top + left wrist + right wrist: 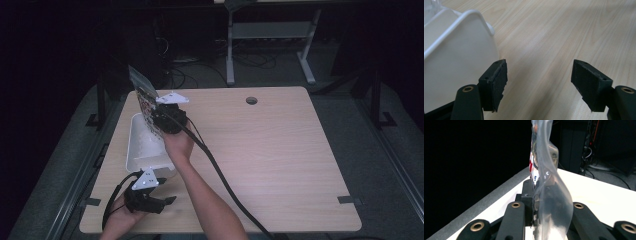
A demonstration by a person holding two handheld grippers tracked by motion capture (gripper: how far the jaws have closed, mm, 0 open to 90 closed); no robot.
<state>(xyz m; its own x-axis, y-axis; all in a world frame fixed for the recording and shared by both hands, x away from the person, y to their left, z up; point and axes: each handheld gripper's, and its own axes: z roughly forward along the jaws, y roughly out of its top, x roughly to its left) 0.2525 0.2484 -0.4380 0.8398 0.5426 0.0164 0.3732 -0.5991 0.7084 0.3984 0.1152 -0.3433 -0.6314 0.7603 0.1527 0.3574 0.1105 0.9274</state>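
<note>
A clear plastic bag with red and white print stands up on edge over the far end of a white tub. My right gripper is shut on its lower part; in the right gripper view the bag rises edge-on from between the closed jaws. My left gripper rests near the table's front left edge, just in front of the tub. Its jaws stand wide apart with nothing between them, and the tub's white wall is close beside its left finger.
The tub sits at the left side of a light wooden table with a round cable hole at the back. A black cable trails from the right gripper across the table. Desk legs and cables stand on the dark floor beyond.
</note>
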